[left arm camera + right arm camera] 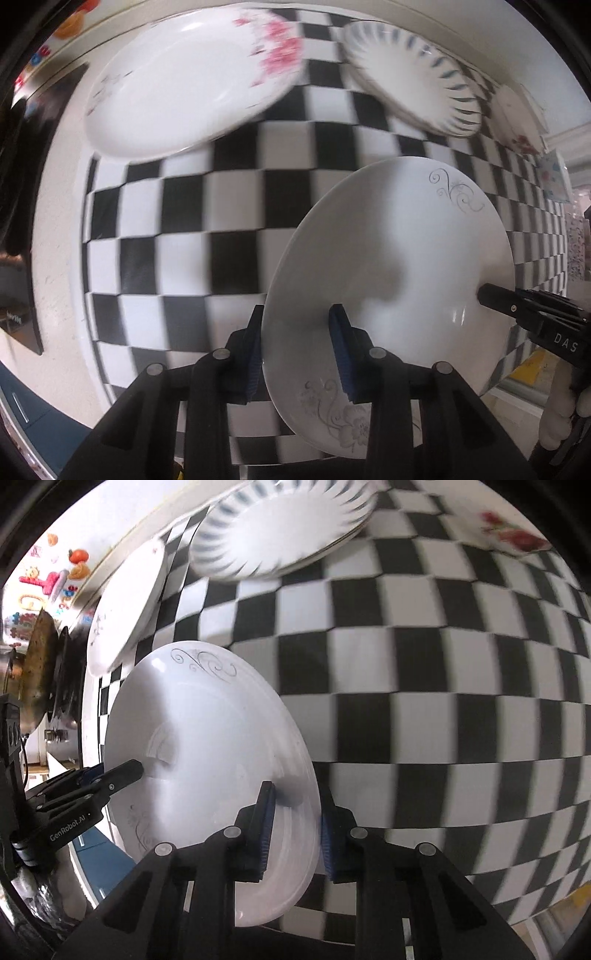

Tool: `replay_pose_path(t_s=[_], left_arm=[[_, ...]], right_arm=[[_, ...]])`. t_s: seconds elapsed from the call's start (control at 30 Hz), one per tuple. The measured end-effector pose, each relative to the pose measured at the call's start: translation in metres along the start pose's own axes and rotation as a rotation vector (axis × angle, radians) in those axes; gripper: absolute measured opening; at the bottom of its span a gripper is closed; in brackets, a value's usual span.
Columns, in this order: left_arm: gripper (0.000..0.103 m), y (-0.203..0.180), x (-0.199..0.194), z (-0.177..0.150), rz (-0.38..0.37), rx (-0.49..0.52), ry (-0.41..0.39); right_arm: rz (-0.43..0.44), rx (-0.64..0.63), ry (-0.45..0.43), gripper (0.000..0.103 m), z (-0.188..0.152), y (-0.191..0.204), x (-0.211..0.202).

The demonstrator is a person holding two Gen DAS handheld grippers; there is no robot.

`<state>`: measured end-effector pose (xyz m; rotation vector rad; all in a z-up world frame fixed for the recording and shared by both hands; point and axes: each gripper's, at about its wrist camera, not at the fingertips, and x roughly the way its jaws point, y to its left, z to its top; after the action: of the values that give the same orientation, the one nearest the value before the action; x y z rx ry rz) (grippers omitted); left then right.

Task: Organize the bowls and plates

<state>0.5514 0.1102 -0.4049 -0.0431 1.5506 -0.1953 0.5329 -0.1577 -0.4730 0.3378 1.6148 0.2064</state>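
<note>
Plate with grey scrollwork (pixel 391 280) held above the checkered bench (pixel 177 229), left gripper (pixel 295 350) and right gripper (pixel 295 834) each with jaws clamped on opposite rims; next, likely carry it to the pink-flowered plate (pixel 184 85) or blue-striped stack (pixel 413 81), across open bench between.

White letters "DAS", cut off at the frame edge, printed on the black body of the right gripper (pixel 480 295). White lettering "GenRobot.AI" printed along the black body of the left gripper (pixel 135 770).
</note>
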Motion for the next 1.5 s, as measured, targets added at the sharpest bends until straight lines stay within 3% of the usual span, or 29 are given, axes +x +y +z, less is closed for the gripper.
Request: replay_pose_path(t_s=[0.23, 0.4, 0.67, 0.83, 1.2, 1.37, 1.5], left_arm=[[0.031, -0.069, 0.011, 0.018, 0.003, 0.094, 0.015], [0.031, -0.088, 0.026, 0.026, 0.026, 0.117, 0.042], [0.031, -0.112, 0.042, 0.028, 0.073, 0.107, 0.053], [0.031, -0.112, 0.041, 0.031, 0.081, 0.083, 0.052], [0.031, -0.121, 0.05, 0.002, 0.103, 0.038, 0.042], [0.032, -0.102, 0.018, -0.004, 0.191, -0.026, -0.008], [0.032, -0.07, -0.022, -0.015, 0.211, -0.12, -0.082]], right_arm=[[-0.006, 0.075, -0.016, 0.024, -0.003, -0.058, -0.019], [-0.012, 0.108, -0.001, 0.024, -0.005, -0.089, -0.016], [-0.01, 0.099, 0.021, 0.024, -0.001, -0.104, -0.008], [-0.004, 0.08, 0.03, 0.024, 0.002, -0.106, -0.006], [0.016, 0.048, 0.061, 0.024, 0.01, -0.107, -0.006], [0.021, 0.047, 0.028, 0.024, 0.014, -0.115, -0.027], [0.02, 0.006, -0.035, 0.024, 0.021, -0.108, -0.066]])
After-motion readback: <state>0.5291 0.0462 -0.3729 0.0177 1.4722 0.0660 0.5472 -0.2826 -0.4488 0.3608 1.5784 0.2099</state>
